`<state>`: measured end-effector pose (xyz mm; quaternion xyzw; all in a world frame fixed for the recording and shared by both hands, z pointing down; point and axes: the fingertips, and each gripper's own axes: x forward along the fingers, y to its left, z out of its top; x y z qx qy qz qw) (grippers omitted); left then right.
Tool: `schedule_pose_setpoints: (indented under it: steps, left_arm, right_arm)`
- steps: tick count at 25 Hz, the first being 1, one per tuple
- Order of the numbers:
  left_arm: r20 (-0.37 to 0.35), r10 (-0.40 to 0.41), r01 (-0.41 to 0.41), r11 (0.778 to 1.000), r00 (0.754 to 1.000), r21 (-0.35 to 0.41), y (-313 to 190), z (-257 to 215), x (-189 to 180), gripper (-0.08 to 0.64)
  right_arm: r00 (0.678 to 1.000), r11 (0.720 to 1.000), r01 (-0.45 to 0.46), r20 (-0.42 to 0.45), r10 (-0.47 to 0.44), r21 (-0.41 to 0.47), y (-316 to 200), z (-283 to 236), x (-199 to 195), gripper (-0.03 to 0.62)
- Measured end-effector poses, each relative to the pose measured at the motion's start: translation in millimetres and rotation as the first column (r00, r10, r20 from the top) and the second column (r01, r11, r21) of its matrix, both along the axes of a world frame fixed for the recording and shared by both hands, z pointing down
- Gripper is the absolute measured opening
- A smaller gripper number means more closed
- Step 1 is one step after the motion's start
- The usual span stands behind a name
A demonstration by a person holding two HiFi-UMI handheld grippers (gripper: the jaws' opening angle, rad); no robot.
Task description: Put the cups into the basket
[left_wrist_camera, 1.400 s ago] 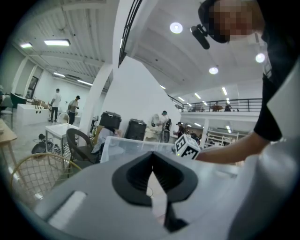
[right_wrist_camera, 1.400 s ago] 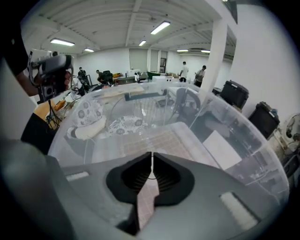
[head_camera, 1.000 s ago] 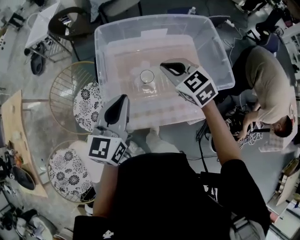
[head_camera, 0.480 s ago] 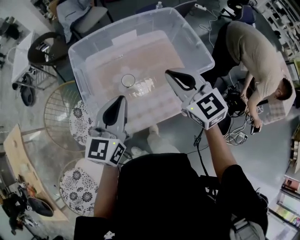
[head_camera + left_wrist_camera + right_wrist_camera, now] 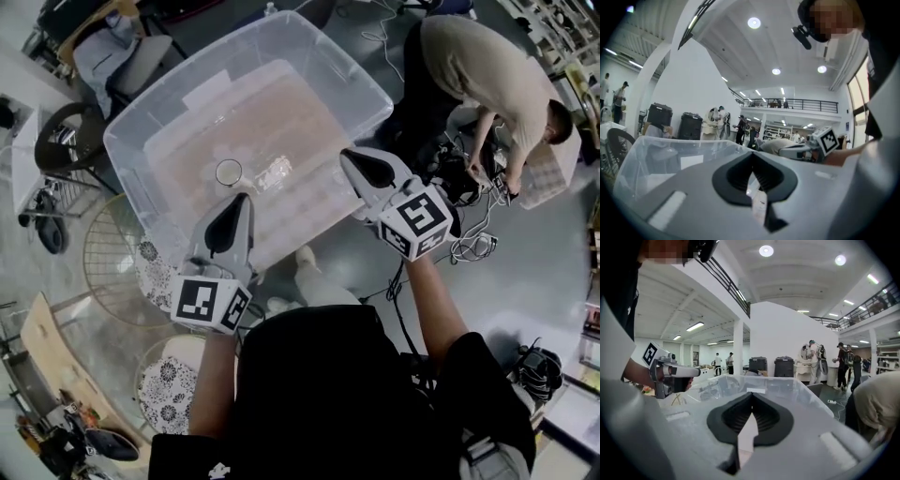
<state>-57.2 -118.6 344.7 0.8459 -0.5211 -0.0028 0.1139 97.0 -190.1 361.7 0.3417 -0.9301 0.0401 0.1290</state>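
Observation:
A large clear plastic bin (image 5: 141,131) serves as the basket, and a clear cup (image 5: 228,172) stands upright on its floor. Shiny clear shapes lie beside the cup; I cannot tell what they are. My left gripper (image 5: 246,197) hovers at the bin's near wall, below the cup, jaws together and empty. My right gripper (image 5: 346,154) hangs at the bin's near right side, also shut with nothing in it. In the left gripper view the left gripper (image 5: 752,154) points over the bin rim (image 5: 661,143). The right gripper (image 5: 751,395) faces the bin (image 5: 787,385) too.
Two round wire stools with floral cushions (image 5: 145,267) (image 5: 173,389) stand left of me. A person in a beige top (image 5: 478,66) bends over cables (image 5: 469,239) at the right. A dark chair (image 5: 61,145) is at far left.
My right gripper has drawn back from above the cup to the bin's near right side. The head view has swung, so the bin now sits further up and left. Both jaws stay together.

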Motion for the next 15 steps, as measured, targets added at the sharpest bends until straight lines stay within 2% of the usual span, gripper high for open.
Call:
schedule_pose_setpoints:
  steps: [5,10,13,15]
  left_arm:
    - [0.015,0.057,-0.057,0.998,0.998,-0.023,-5,8,20,0.007]
    - [-0.026,0.086,-0.087,0.996,0.996,-0.036,-13,11,38,0.008]
    - [-0.008,0.103,-0.103,0.994,0.995,-0.039,-18,12,50,0.008]
    - [-0.004,0.108,-0.108,0.993,0.994,-0.045,-21,13,55,0.008]
  right_arm:
    - [0.994,0.992,-0.096,0.042,0.099,-0.079,1,23,39,0.002]
    - [0.986,0.977,-0.161,0.008,0.164,-0.142,-5,54,70,0.003]
    - [0.978,0.955,-0.208,-0.042,0.204,-0.212,-12,88,90,0.003]
    - [0.973,0.929,-0.232,-0.081,0.218,-0.288,-16,120,101,0.003]
